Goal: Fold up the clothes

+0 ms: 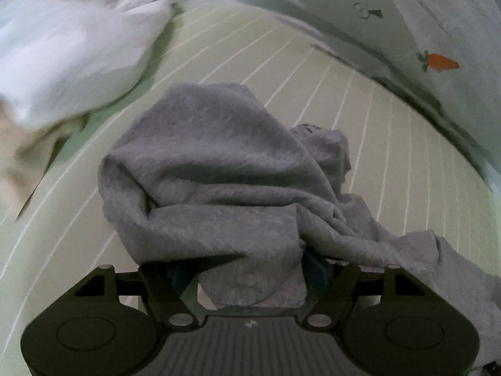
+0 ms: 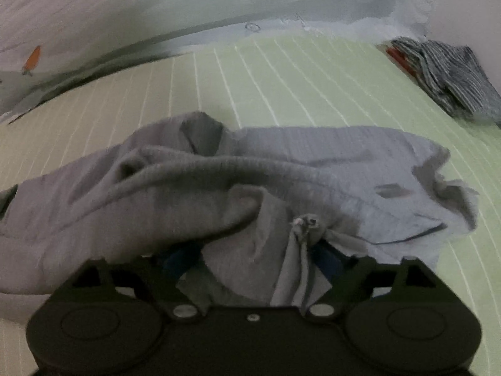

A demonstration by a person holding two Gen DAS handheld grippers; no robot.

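A crumpled grey garment [image 1: 219, 172] lies on the pale green striped bed sheet [image 1: 313, 72]. My left gripper [image 1: 250, 260] is shut on one bunched edge of it, and cloth drapes over the fingertips and hangs between the jaws. In the right wrist view the same grey garment [image 2: 219, 181] stretches across the sheet [image 2: 297, 87], its lighter ribbed part to the right. My right gripper [image 2: 253, 257] is shut on a gathered fold beside a knotted drawstring [image 2: 303, 222]. Only the blue pads [image 2: 328, 260] show under the cloth.
A white duvet with carrot prints [image 1: 441, 62] is rolled along the far side of the bed. White and beige laundry [image 1: 62, 56] lies blurred at the left. A striped dark grey garment [image 2: 454, 75] sits at the bed's far right corner.
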